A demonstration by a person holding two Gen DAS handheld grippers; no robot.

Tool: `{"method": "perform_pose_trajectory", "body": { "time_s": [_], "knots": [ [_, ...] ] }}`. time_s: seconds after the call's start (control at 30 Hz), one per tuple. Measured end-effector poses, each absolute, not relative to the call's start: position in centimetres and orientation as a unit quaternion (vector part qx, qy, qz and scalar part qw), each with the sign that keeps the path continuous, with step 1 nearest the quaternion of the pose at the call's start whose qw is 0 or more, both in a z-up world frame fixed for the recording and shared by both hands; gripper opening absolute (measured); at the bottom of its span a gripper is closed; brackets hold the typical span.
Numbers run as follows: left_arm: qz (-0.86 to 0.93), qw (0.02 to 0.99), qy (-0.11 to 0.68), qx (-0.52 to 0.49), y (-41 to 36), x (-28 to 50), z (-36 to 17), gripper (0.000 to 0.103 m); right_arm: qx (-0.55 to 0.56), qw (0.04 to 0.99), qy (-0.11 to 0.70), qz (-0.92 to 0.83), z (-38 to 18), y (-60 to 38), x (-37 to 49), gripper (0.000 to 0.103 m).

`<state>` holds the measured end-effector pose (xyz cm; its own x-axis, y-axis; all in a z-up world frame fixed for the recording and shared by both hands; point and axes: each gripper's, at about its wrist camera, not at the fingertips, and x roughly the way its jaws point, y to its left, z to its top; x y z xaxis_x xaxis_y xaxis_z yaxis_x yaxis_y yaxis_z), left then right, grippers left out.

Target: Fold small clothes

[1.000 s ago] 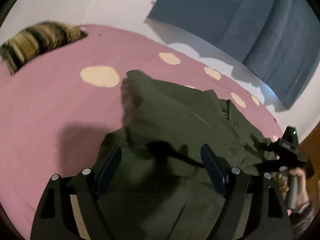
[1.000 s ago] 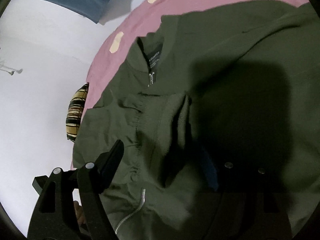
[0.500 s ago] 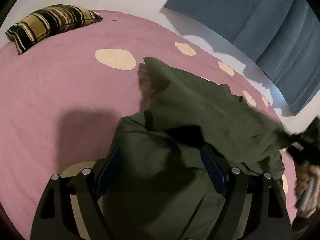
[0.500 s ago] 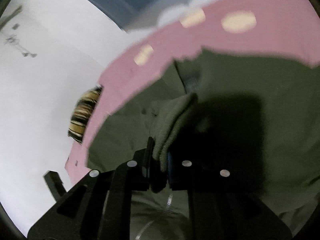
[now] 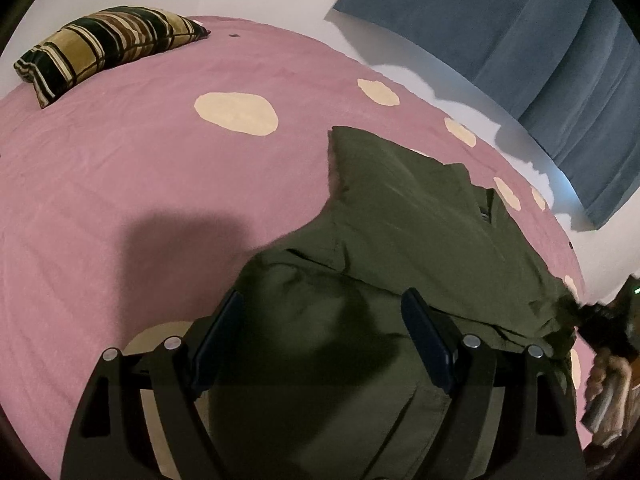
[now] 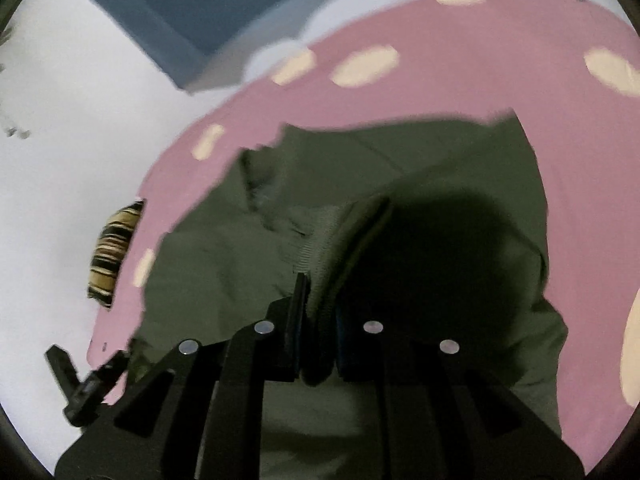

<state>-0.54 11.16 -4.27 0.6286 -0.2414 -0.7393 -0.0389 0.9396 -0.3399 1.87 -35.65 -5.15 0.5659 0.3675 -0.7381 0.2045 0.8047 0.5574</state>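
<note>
Right gripper (image 6: 316,320), at the bottom centre of its own view, has its jaws pressed nearly together on a ribbed cuff (image 6: 316,240) of the olive jacket (image 6: 420,200), the cloth bunching up between the pads. Left gripper (image 5: 324,340) sits low in its frame with jaws spread wide and nothing between them; both pads hover over the jacket's (image 5: 400,240) near panel. Beyond the fingers the jacket lies spread on the pink bedspread (image 5: 120,180) with cream spots, reaching toward the right of the frame. A striped pillow (image 5: 104,48) rests at the upper left edge of the bed. Farthest off, a blue curtain (image 5: 520,20) hangs against the white wall at upper right.
</note>
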Motion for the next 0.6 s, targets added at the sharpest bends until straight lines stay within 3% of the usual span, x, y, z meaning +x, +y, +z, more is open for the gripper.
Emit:
{"method": "perform_pose_trajectory", "body": {
  "time_s": [0.47,0.6],
  "knots": [
    [-0.055,0.880,0.441,-0.165,11.2,-0.3,-4.9,0.080,0.366,0.798,0.476,0.049,-9.2,-37.4,1.5,0.014],
    [-0.056,0.878,0.443,-0.172,11.4,-0.3,-5.0,0.080,0.384,0.792,0.472,0.049,-9.0,-37.7,1.0,0.021]
  ]
}}
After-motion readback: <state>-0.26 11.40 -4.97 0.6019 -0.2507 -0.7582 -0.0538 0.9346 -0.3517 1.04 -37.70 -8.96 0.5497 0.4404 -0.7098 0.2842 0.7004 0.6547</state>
